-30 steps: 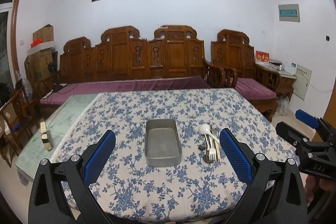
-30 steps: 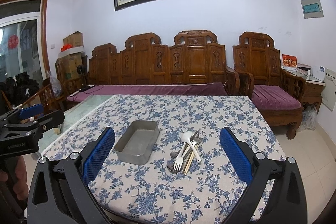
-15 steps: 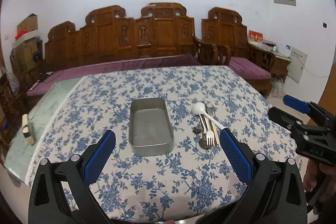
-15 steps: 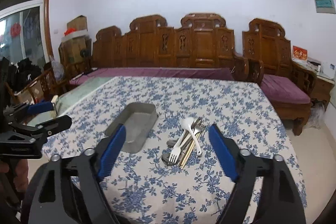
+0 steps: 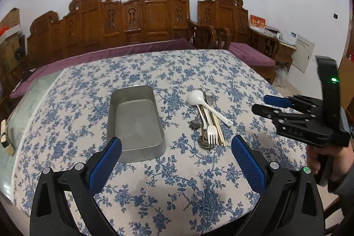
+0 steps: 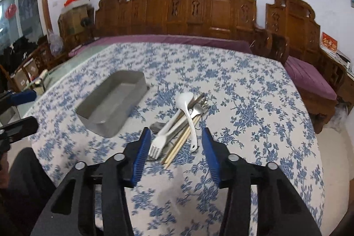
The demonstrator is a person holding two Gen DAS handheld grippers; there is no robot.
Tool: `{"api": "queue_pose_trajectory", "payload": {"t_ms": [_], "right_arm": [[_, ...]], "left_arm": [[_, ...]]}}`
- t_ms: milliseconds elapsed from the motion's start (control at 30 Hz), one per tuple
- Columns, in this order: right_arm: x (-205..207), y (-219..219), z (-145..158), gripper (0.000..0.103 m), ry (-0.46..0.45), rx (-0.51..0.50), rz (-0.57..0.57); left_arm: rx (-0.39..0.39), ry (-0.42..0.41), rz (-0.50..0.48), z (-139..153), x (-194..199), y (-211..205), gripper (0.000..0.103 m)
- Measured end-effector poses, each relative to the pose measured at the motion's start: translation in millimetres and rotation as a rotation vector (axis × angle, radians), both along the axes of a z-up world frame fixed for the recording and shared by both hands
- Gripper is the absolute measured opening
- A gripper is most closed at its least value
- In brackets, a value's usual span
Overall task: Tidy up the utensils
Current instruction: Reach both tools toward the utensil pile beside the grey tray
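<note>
An empty grey metal tray (image 5: 136,123) (image 6: 112,101) stands on the blue floral tablecloth. To its right lies a pile of utensils (image 5: 208,118) (image 6: 184,123): a white spoon (image 5: 195,97) (image 6: 185,101), a white fork (image 5: 212,133) (image 6: 157,146), wooden chopsticks (image 6: 180,143) and metal cutlery beneath. My left gripper (image 5: 176,155) is open and empty above the table's near edge, in front of the tray. My right gripper (image 6: 176,143) is open and empty, its jaws on either side of the near ends of the utensils. It also shows in the left wrist view (image 5: 263,105).
The table (image 5: 177,187) has its near edge just below the grippers. A carved wooden bench (image 5: 137,21) with purple cushions runs behind it. A glass-topped side table (image 5: 24,103) stands at the left with a small block (image 5: 4,136) on it.
Both grippers have moved forward and tilted down toward the table. The right gripper has narrowed its opening and come close over the utensil pile.
</note>
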State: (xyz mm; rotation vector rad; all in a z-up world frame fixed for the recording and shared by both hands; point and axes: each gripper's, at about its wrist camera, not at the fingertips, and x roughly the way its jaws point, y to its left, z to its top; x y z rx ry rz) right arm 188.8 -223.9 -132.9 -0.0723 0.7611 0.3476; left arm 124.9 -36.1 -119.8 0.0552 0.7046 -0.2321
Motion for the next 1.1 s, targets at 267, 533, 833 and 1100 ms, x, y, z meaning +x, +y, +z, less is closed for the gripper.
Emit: {"api": "queue_pose_trajectory", "payload": {"t_ms": [267,533,833,1100], "right_arm": [[59.7,-5.0,-52.1,0.041,0.135,-0.039,0.030],[99.0,-6.2,-89.2,0.037,0.233,0.010,0.069],[122.6,1.1,-109.5,0.028,0.262,-0.004,0.101],[123.1,-4.1,-121.1,0.010,0.283,-0.030,0.131]], "left_arm": [[-0.001,0.059,-0.039,-19.0,23.4,-8.3,0.096],[0.028,0.092,-0.072,-24.6,44.7,-23.6,0.096],[0.039,0.156,-0.077,-40.4,66.1,-35.8,0.096],[0.050,0.184,-0.092,-51.9,82.4,-52.4,0.096]]}}
